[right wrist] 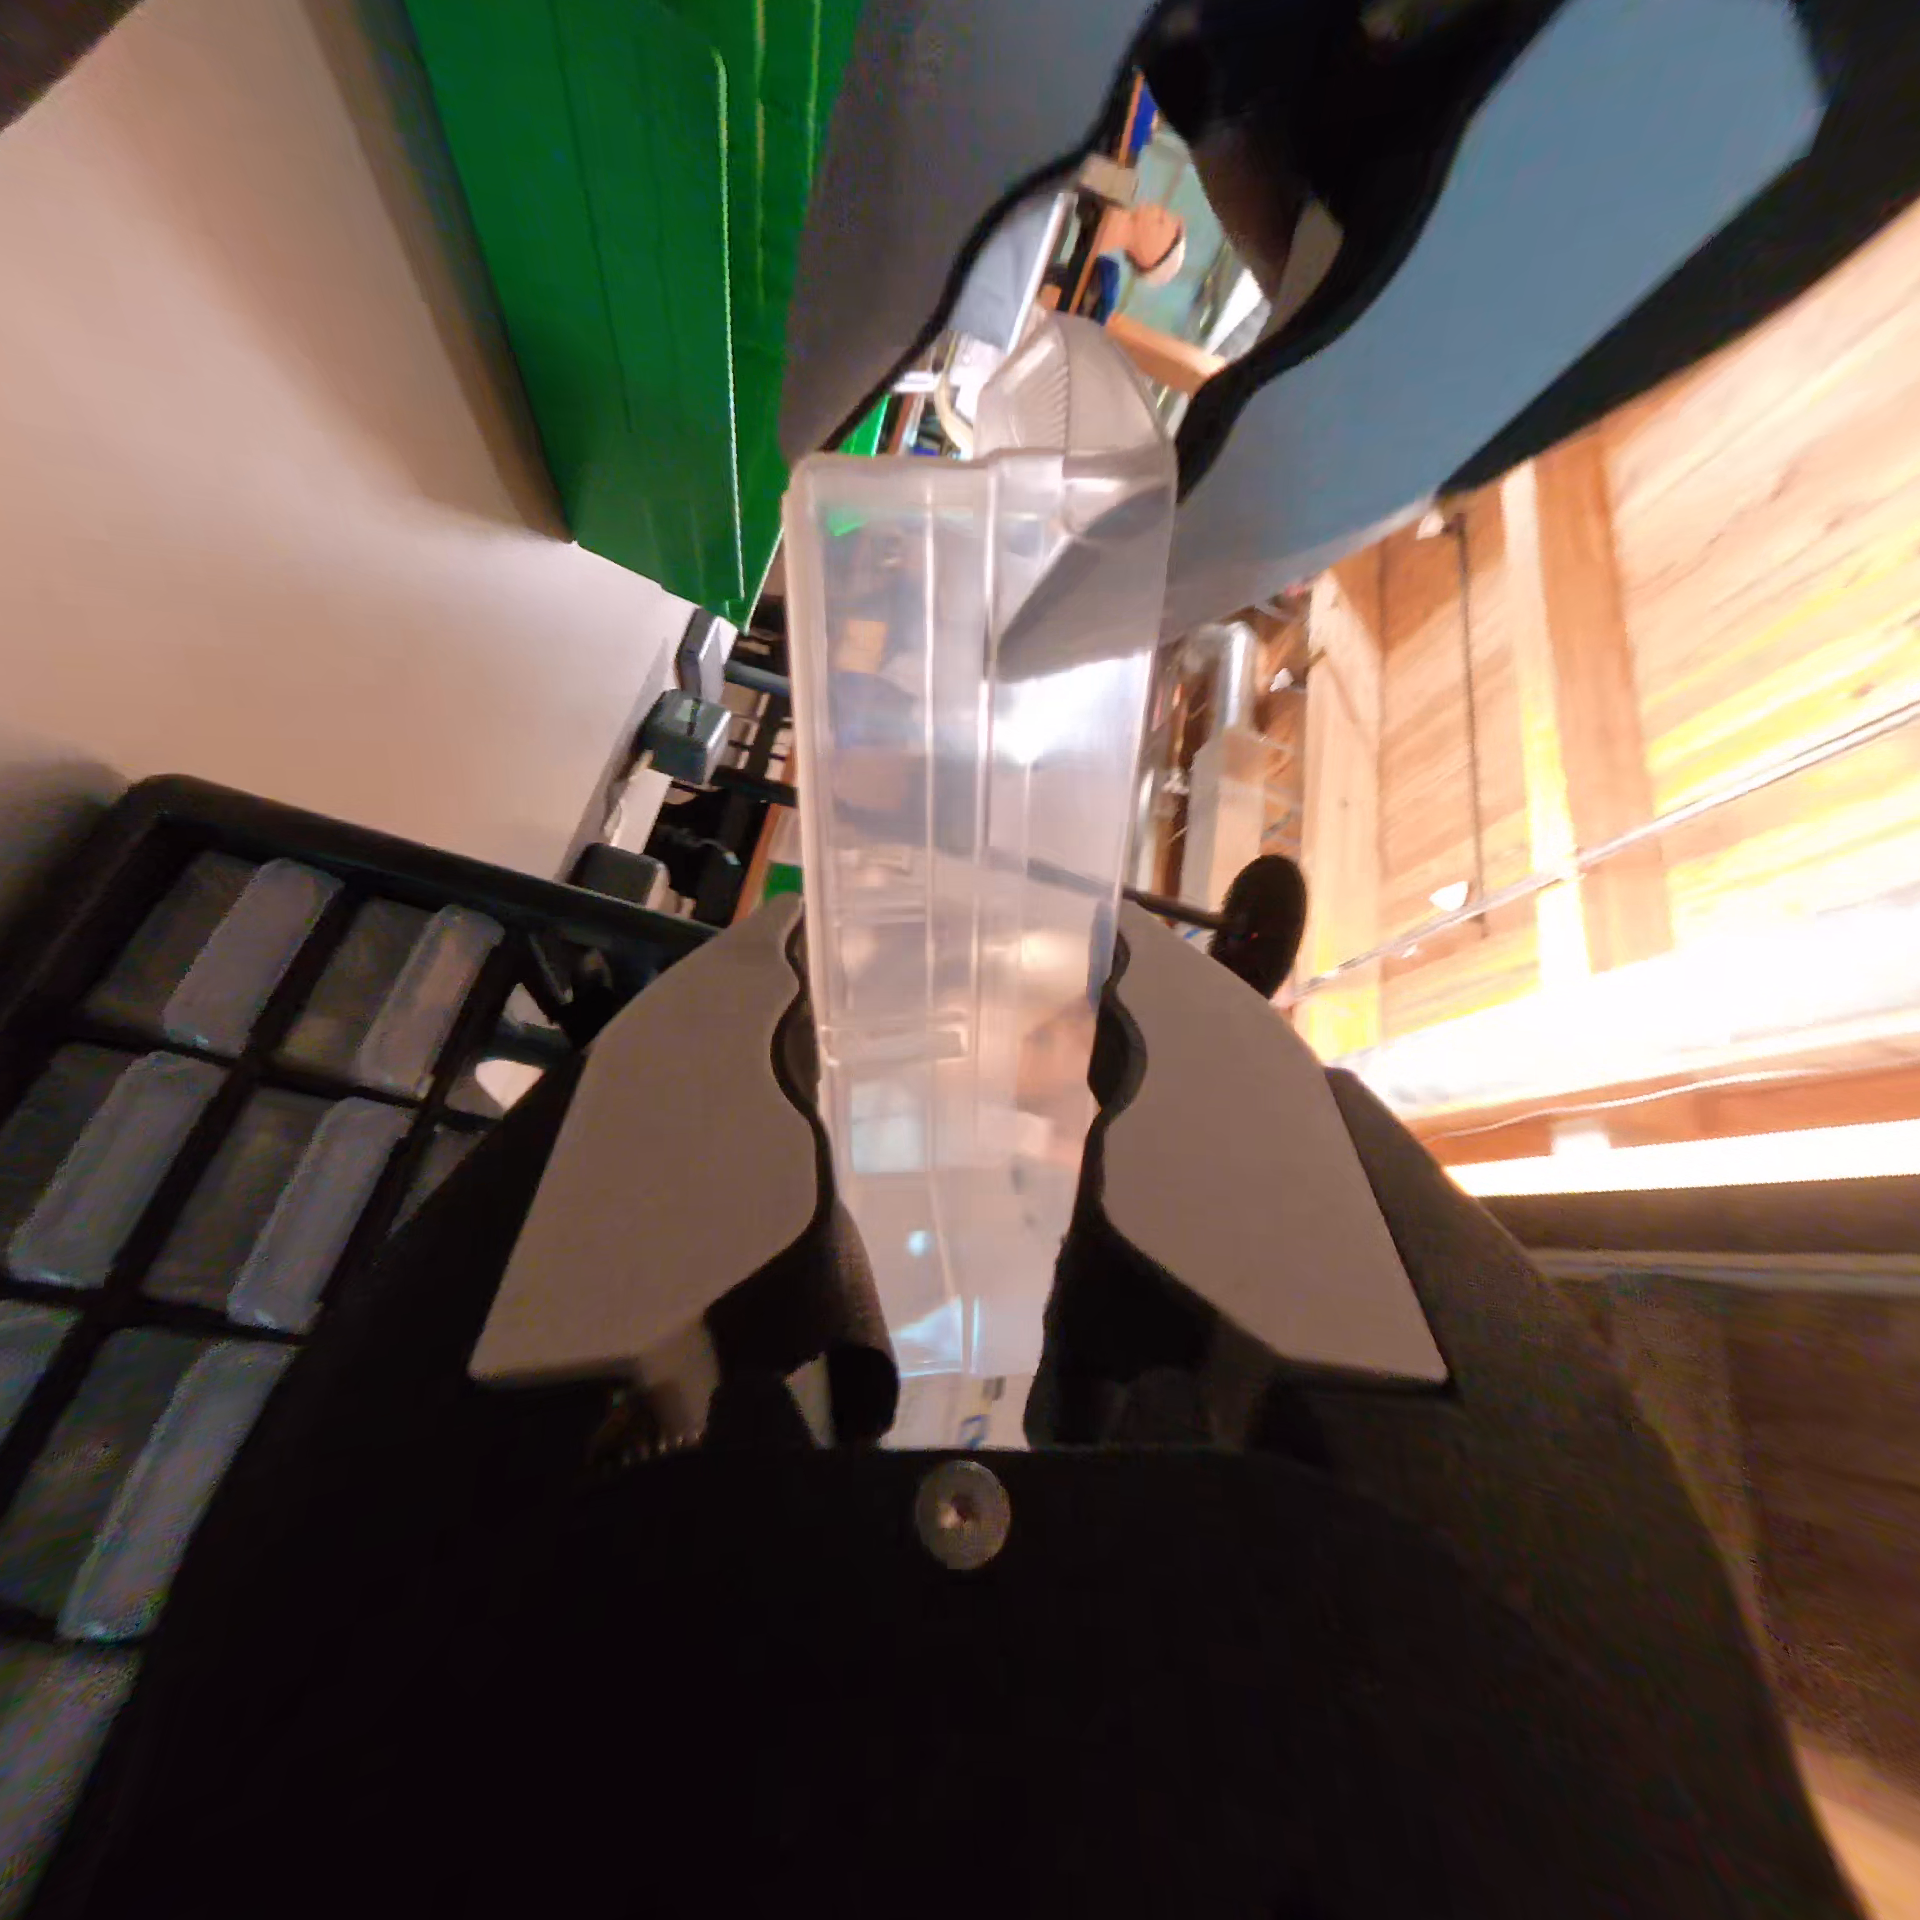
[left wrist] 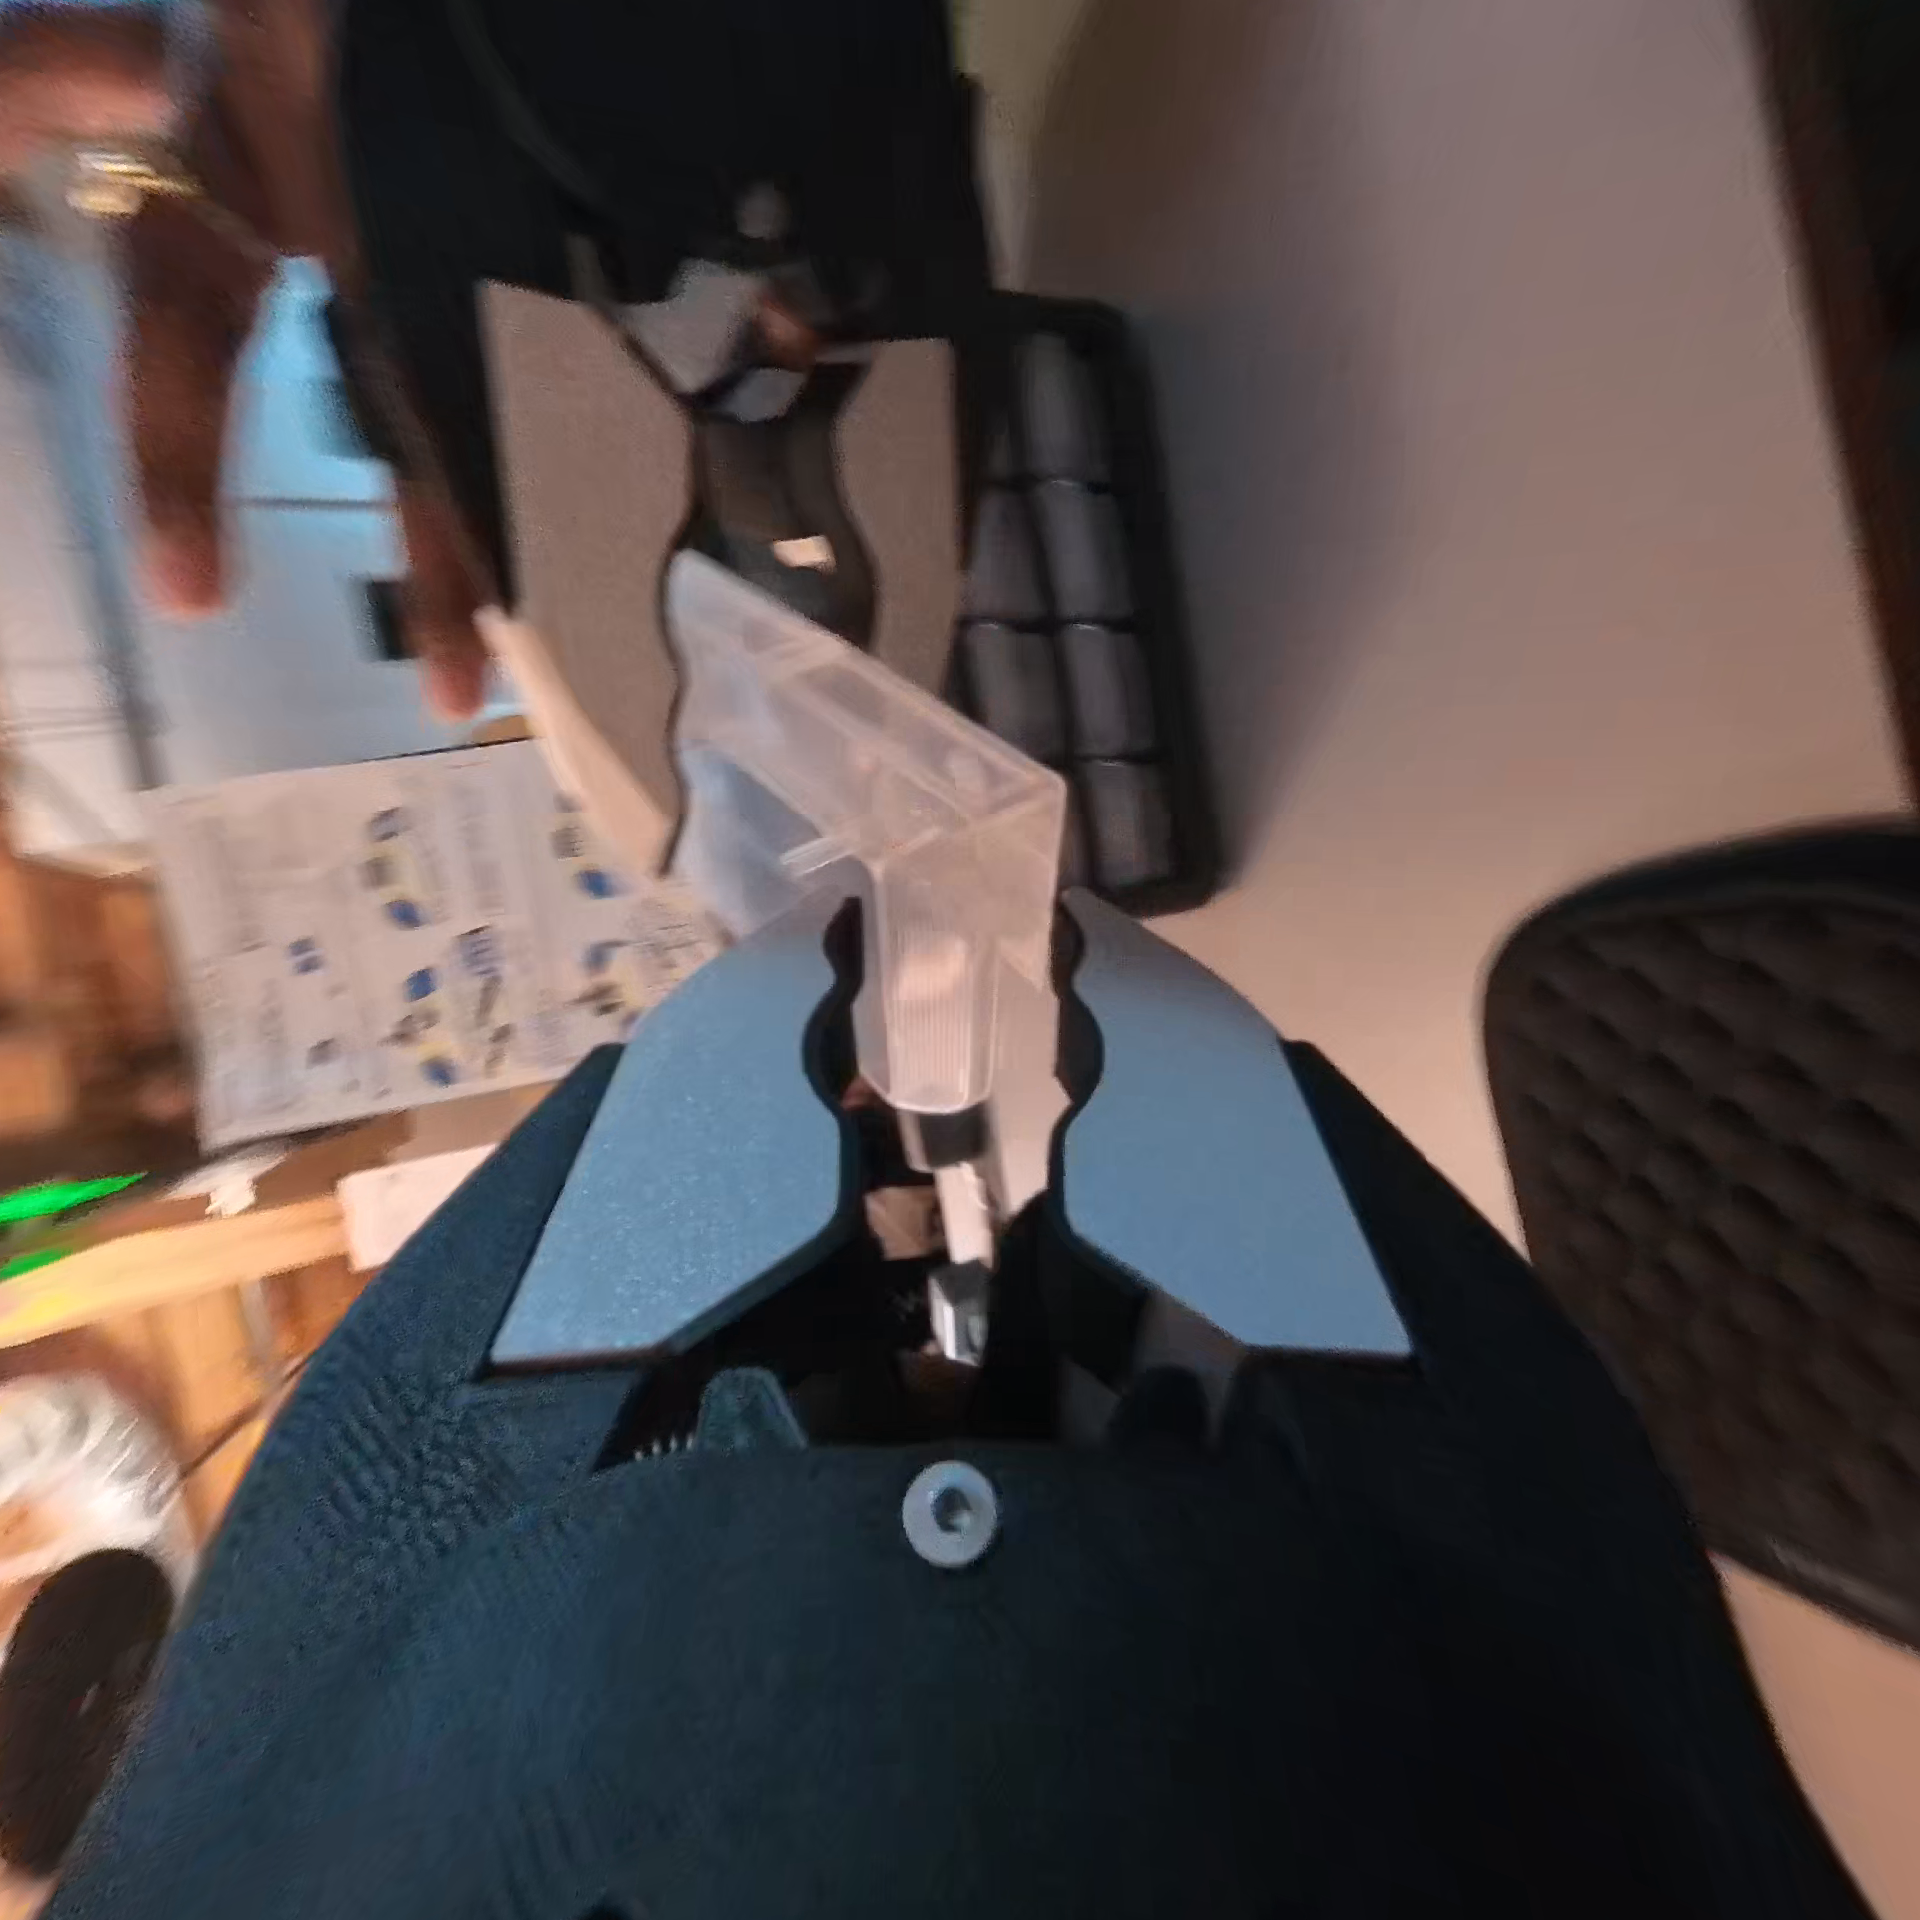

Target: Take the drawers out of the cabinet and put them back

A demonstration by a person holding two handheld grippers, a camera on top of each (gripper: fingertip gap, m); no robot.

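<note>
Seen from the left wrist: left tongs [left wrist: 951,961] set around the flat tab of a clear plastic drawer [left wrist: 873,769], a gap visible at one finger, so cannot tell whether gripping or only around it. Drawer held in the air, off the pale surface [left wrist: 1403,520]. Beyond it, right tongs [left wrist: 774,540] at the far end of the drawer. Farther to the right, a black cabinet [left wrist: 1081,623] with grey drawer fronts, lying on the surface. Black mesh chair [left wrist: 1714,1195] at the right edge.

Seen from the right wrist: right tongs [right wrist: 951,997] closed on the clear drawer [right wrist: 966,810], both fingers touching its sides. Cabinet [right wrist: 208,1143] at lower left. Left tongs [right wrist: 1143,343] beyond the drawer's far end. Green box [right wrist: 644,291] farther off.
</note>
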